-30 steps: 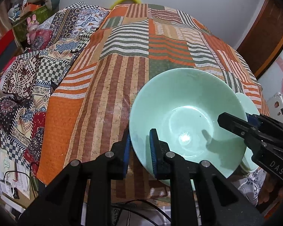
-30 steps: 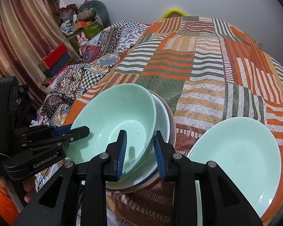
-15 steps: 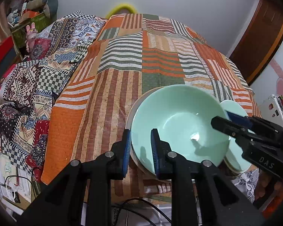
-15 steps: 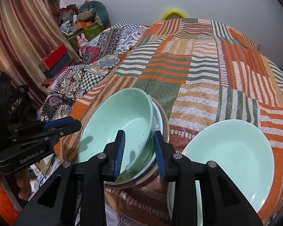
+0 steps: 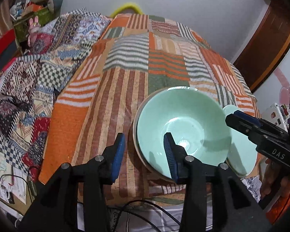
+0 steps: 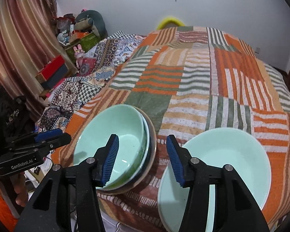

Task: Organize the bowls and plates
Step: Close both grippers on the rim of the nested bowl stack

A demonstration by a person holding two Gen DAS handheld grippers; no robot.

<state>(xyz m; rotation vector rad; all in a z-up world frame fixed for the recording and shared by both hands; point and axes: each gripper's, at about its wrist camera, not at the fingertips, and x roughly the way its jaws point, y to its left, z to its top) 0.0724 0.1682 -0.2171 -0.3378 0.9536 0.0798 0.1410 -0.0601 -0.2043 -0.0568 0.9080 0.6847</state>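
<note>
A mint green bowl [image 5: 183,123] [image 6: 110,127] sits nested on top of a stack of bowls [image 6: 153,135] at the near edge of the striped patchwork bedspread [image 5: 125,61]. My left gripper [image 5: 144,137] [image 6: 54,135] straddles the bowl's left rim, and its jaws are opening, pads off the rim. My right gripper [image 6: 142,138] [image 5: 234,116] straddles the right rim, one finger inside the bowl, and its jaws are opening too. Neither gripper presses on the bowl. Just right of the stack lie mint green plates [image 6: 222,158] [image 5: 241,154].
Crumpled patterned blankets [image 5: 38,77] lie along the bed's left side, with boxes and soft toys [image 6: 81,32] and a curtain [image 6: 19,38] behind them. A wooden door [image 5: 270,44] stands at the right. Cables [image 5: 135,208] hang below the bed's near edge.
The green bowl, held up by both grippers, came down into the stack. Both pairs of jaws then spread off its rim.
</note>
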